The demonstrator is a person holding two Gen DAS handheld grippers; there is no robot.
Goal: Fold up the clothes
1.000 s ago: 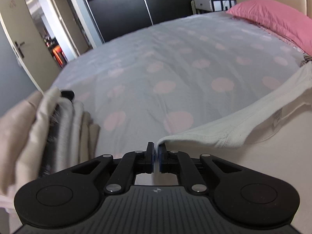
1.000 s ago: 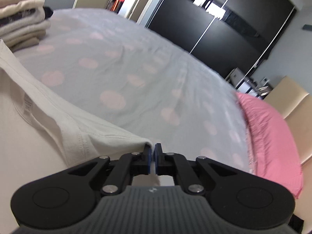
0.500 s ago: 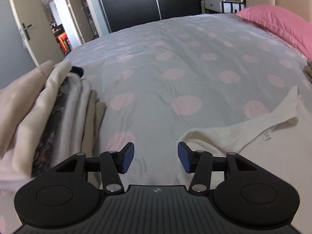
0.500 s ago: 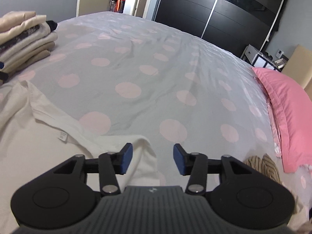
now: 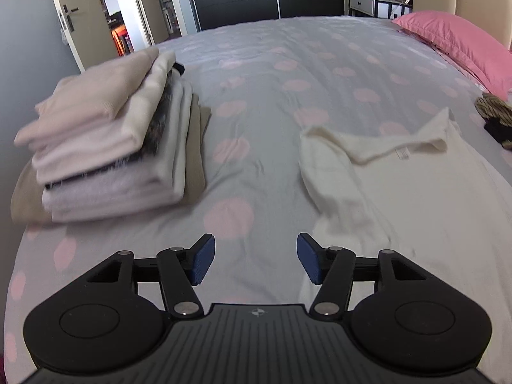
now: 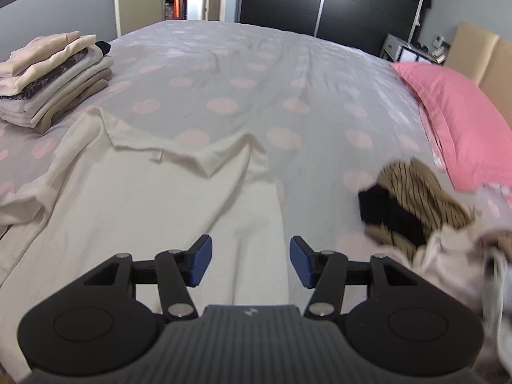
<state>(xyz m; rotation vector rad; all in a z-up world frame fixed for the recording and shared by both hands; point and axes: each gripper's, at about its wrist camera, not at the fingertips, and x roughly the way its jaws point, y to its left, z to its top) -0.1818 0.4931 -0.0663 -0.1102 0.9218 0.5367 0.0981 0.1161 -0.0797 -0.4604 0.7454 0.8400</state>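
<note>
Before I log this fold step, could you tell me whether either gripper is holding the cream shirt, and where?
Nothing is held. The left gripper and right gripper are opening, nothing between the jaws; the cream shirt lies loose on the bed.

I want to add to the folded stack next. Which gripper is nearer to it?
Left. The left gripper hovers just right of the folded stack; the right gripper is over the cream shirt, far from it.

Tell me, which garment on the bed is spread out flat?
The cream cotton T-shirt; the folded stack sits piled, and the brown striped garment lies crumpled.
</note>
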